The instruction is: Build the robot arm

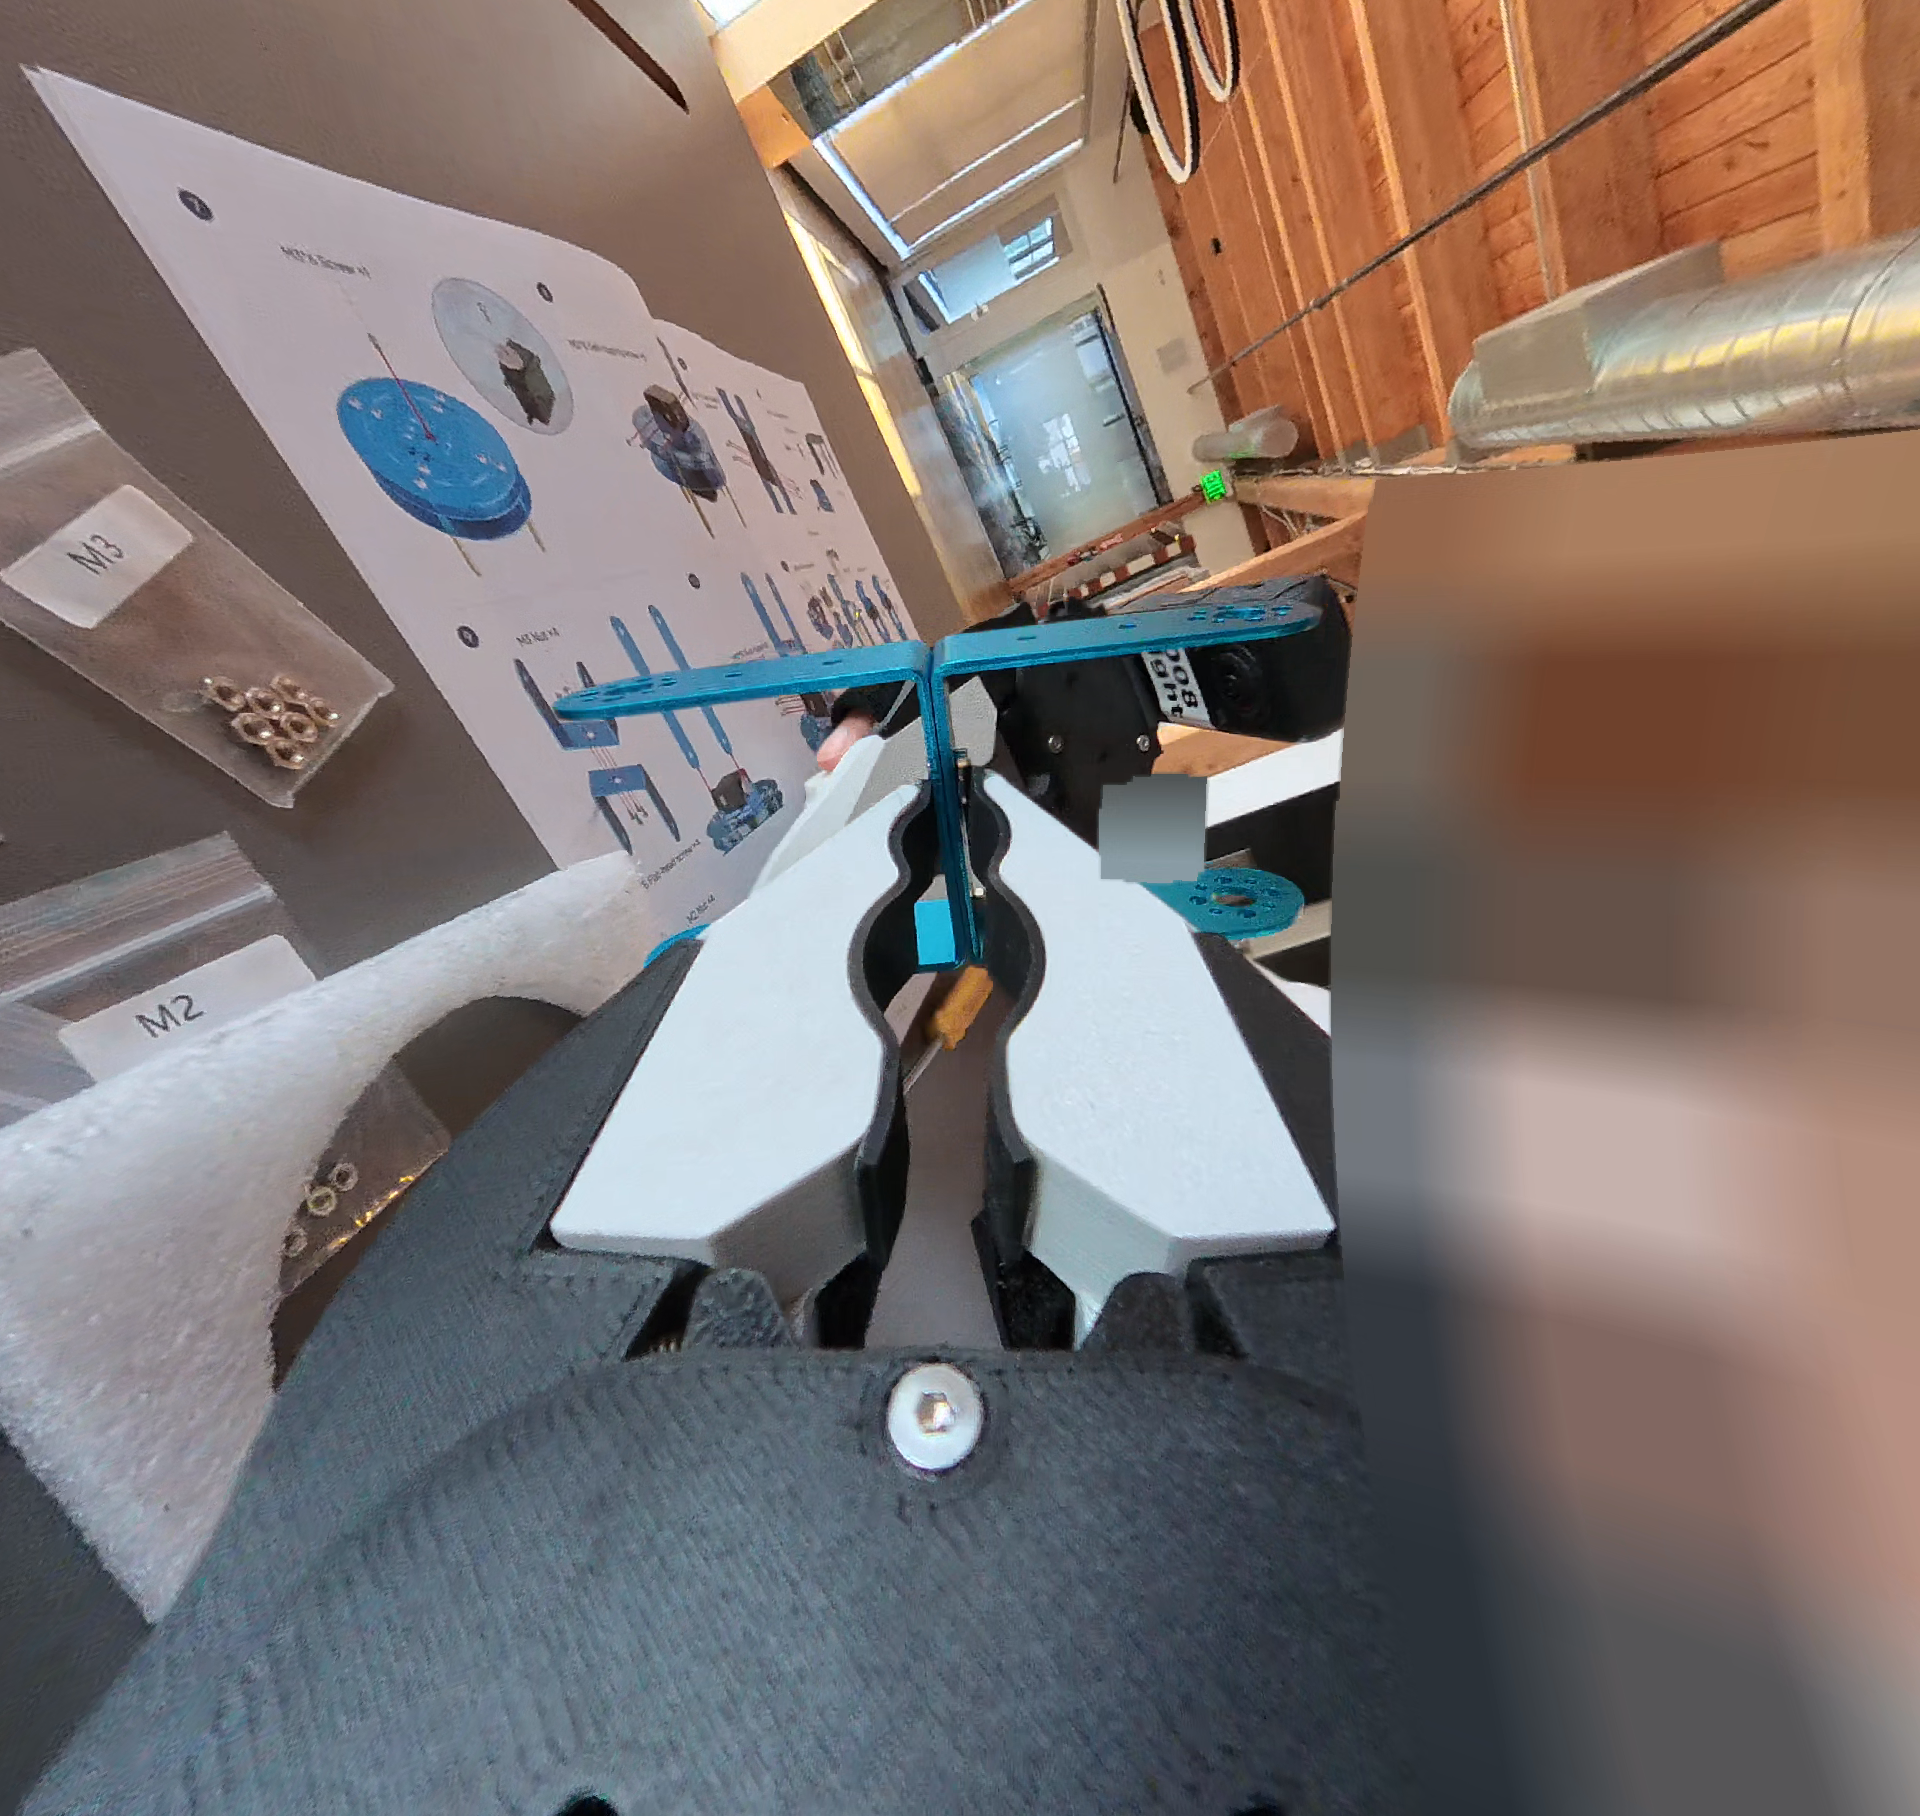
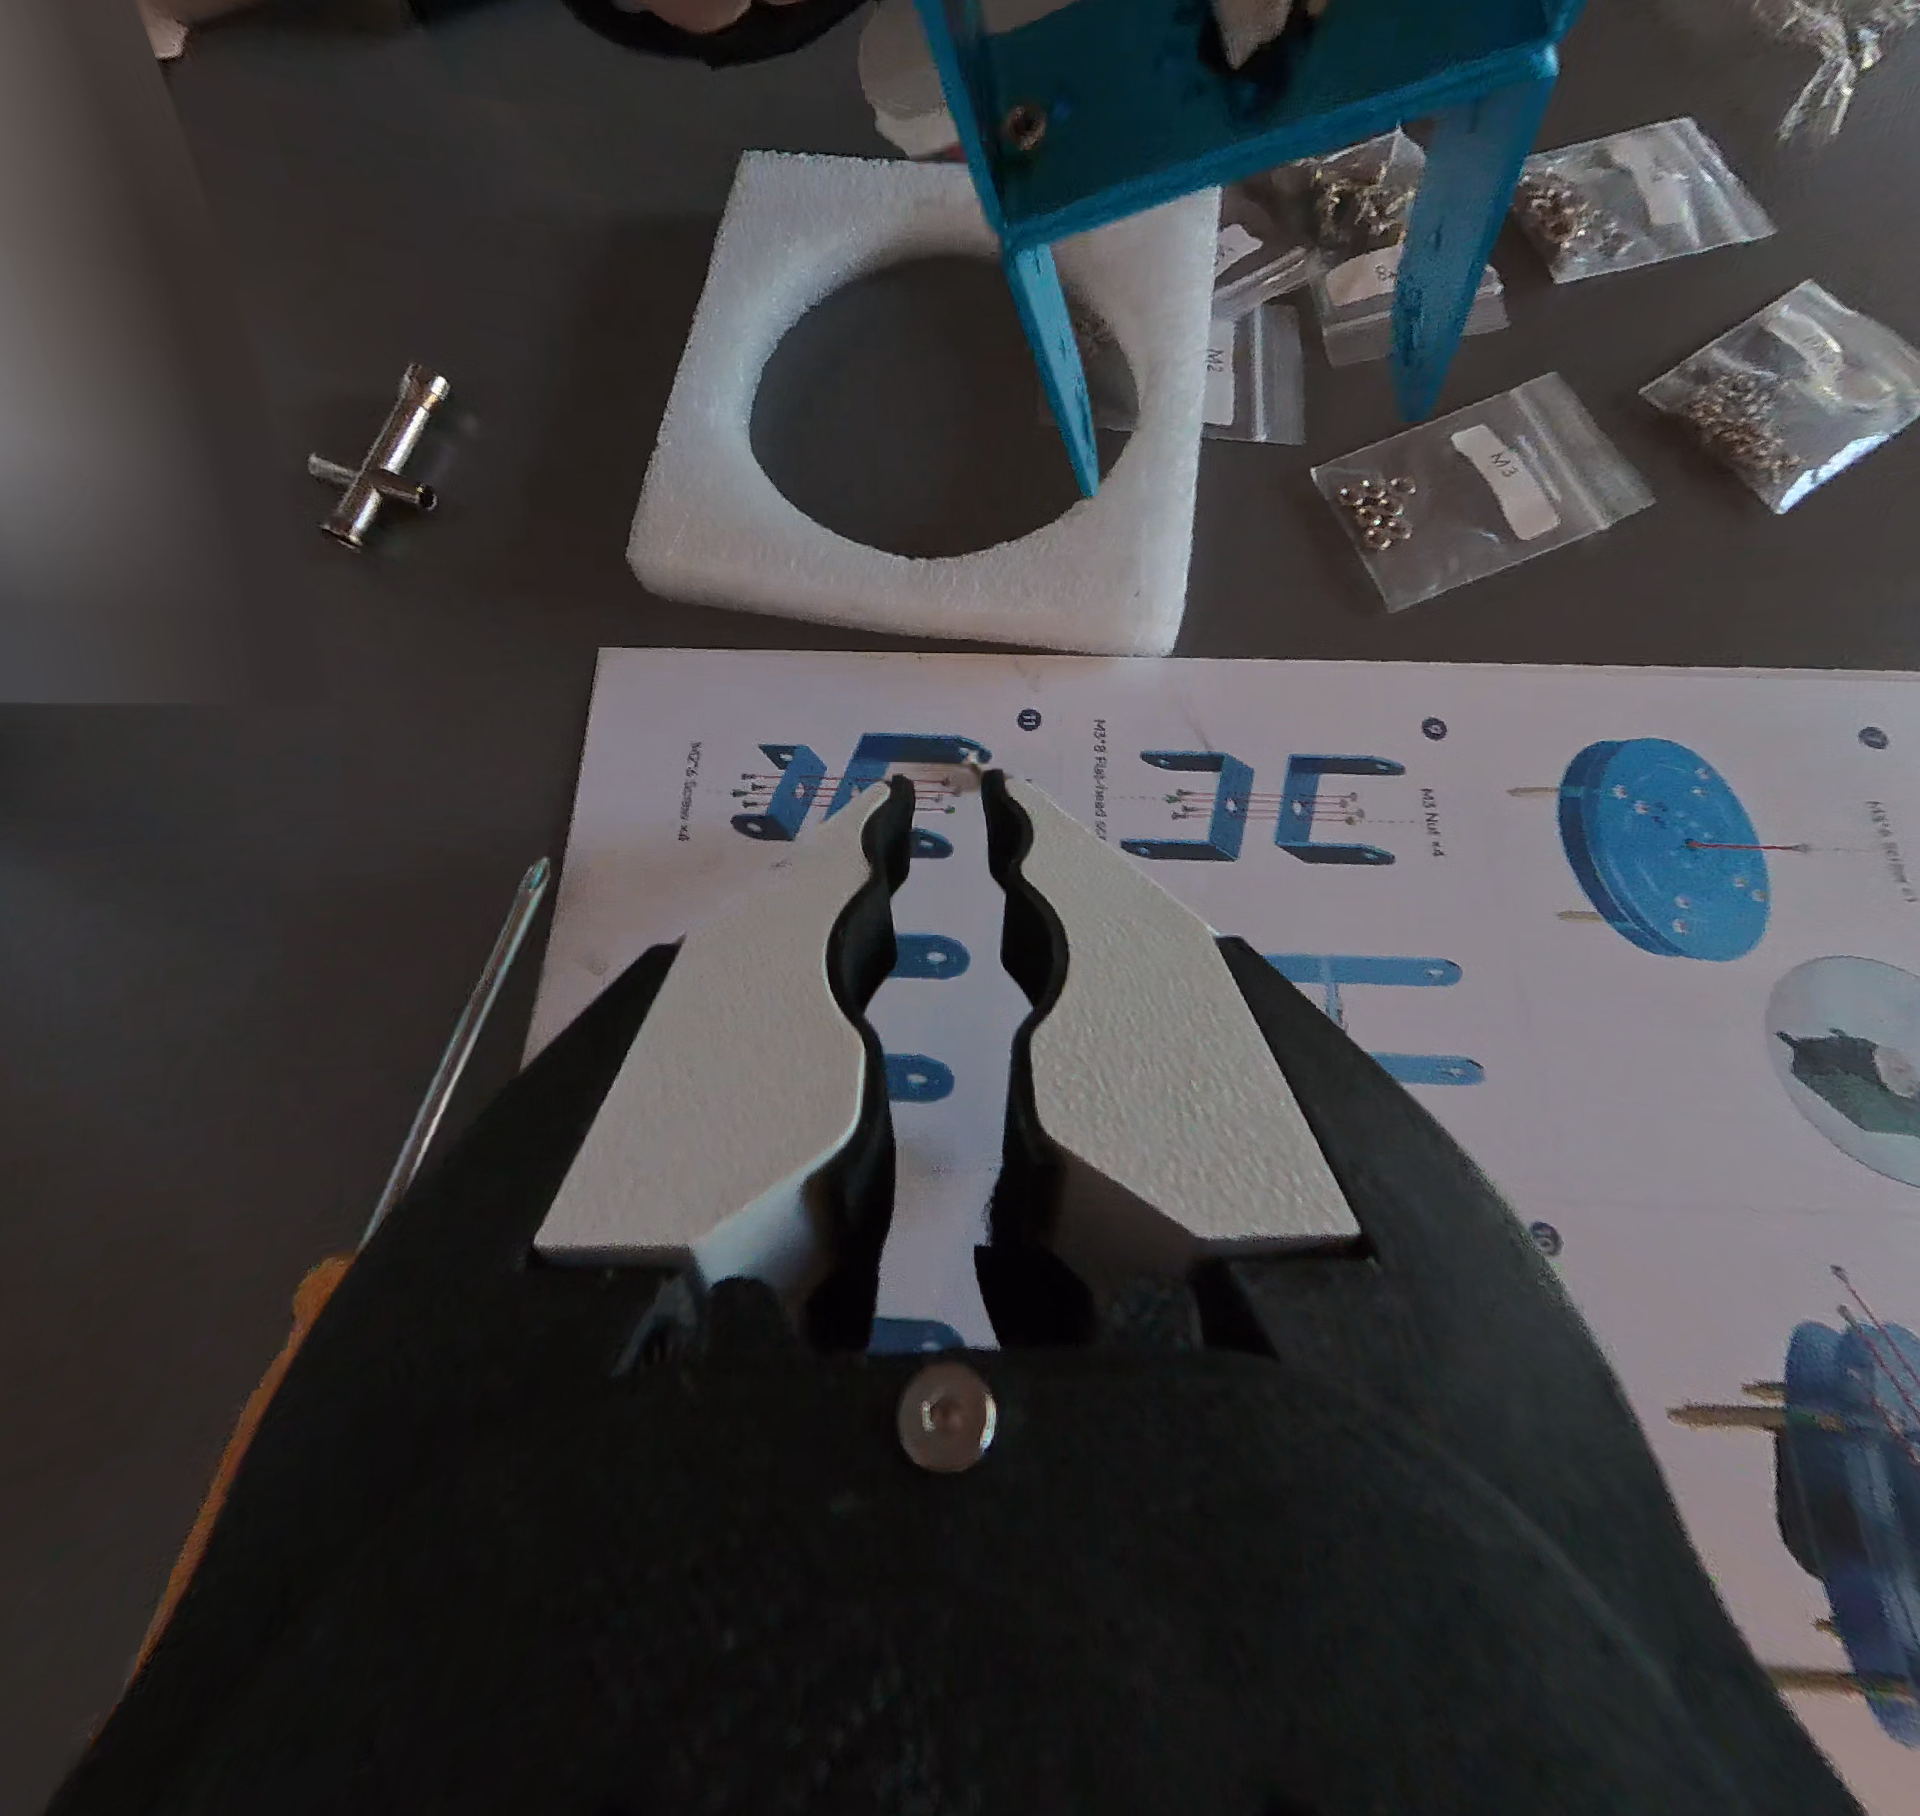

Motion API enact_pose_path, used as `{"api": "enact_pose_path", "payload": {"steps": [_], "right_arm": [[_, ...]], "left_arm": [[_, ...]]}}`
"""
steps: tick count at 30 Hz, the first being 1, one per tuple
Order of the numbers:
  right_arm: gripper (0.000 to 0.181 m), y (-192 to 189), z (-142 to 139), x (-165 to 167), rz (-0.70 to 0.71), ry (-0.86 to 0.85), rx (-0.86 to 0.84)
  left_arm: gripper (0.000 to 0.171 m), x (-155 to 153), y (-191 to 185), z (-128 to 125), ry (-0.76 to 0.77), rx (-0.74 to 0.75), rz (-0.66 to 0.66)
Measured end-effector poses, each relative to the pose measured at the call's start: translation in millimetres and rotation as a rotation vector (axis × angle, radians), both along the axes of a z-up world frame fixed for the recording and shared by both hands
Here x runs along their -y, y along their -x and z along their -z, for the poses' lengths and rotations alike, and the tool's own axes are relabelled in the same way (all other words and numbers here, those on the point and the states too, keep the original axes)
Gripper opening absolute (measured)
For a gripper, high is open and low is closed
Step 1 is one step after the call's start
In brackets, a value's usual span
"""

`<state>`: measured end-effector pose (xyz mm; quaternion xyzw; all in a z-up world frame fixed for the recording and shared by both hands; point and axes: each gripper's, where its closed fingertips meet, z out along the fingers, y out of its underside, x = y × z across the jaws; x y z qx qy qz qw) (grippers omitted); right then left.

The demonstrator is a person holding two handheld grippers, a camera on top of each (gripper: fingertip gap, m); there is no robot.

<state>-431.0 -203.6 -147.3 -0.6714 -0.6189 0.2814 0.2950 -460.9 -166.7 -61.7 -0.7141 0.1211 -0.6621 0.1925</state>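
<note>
Left gripper [image 1: 954, 810] clamps blue bracket [image 1: 940, 686]

The left gripper [image 1: 953, 810] squeezes two thin blue metal brackets [image 1: 951, 727] held back to back, up in the air above the white foam square with a round hole [image 2: 727, 519]. The right gripper [image 2: 948, 784] holds nothing, its fingers a little apart, just over the paper sheet with blue drawings [image 2: 1299, 935].
</note>
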Motion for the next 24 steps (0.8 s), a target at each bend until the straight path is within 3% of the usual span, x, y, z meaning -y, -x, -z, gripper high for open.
{"api": "enact_pose_path", "payload": {"steps": [11,16,20,24], "right_arm": [[0.014,-6.3,-30.4,6.4,0.032,-0.116,-0.107],[0.014,-11.2,-26.4,5.8,0.014,-0.245,-0.071],[0.014,-13.4,-12.5,-1.0,0.037,-0.233,-0.042],[0.013,-10.2,-13.0,-6.6,0.073,-0.142,-0.078]], "left_arm": [[0.003,20.6,-21.7,9.6,-0.154,-0.116,0.07],[0.003,21.0,-22.0,4.9,-0.349,-0.212,0.055],[0.003,16.8,-15.2,1.8,-0.495,-0.317,0.034],[0.003,15.6,-12.9,-2.5,-0.468,-0.288,0.031]]}}
